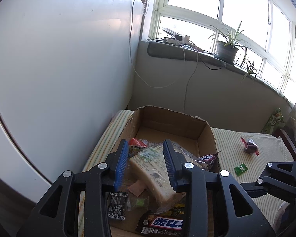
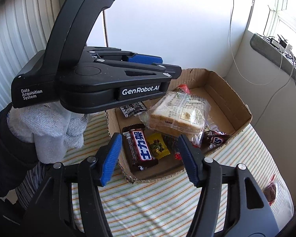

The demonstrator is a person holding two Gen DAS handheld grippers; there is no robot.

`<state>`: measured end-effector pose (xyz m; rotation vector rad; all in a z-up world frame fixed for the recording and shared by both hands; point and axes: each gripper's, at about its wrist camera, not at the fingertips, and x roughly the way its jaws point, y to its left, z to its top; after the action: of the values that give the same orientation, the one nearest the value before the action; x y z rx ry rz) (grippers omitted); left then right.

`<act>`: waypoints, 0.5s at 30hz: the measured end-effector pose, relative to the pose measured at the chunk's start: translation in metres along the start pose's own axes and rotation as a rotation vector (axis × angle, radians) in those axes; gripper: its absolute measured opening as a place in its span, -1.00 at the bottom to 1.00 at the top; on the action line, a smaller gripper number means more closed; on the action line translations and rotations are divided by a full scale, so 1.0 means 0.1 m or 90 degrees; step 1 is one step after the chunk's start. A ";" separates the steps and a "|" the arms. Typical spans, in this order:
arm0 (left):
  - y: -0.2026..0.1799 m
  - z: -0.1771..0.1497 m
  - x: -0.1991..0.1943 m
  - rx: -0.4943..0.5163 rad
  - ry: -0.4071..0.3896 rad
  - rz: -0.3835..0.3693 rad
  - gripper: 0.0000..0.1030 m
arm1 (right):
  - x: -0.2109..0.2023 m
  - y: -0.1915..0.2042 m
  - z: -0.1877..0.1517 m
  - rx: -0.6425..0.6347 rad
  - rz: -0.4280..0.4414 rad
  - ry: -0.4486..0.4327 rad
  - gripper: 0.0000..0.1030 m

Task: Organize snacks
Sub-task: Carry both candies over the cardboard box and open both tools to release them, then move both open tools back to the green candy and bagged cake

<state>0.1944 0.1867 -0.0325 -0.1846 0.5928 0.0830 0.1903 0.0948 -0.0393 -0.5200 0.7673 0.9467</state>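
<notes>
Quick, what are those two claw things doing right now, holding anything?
Left gripper: open, holding nothing, above the bagged bread in the cardboard box.
Right gripper: open, empty, over the box's near edge.

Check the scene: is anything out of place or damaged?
Two snacks lie outside the cardboard box on the striped cloth: a green candy and a dark red-wrapped sweet. The box rim is torn and ragged. Both tongs are open, empty.

Bread bag (image 2: 177, 114) hides snacks beneath it.
</notes>
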 end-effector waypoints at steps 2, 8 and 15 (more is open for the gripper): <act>-0.01 0.00 0.00 0.001 0.000 -0.001 -0.24 | -0.02 -0.02 -0.02 0.000 -0.002 0.002 0.23; -0.09 0.02 -0.02 0.010 -0.007 -0.004 -0.15 | -0.13 -0.14 -0.11 0.014 -0.013 0.002 0.23; -0.28 0.05 -0.02 0.028 -0.012 -0.013 -0.15 | -0.31 -0.40 -0.27 0.049 -0.041 -0.006 0.23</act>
<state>0.1989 0.1603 -0.0228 -0.1467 0.5734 0.0512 0.2044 0.0400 -0.0300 -0.4701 0.7711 0.8565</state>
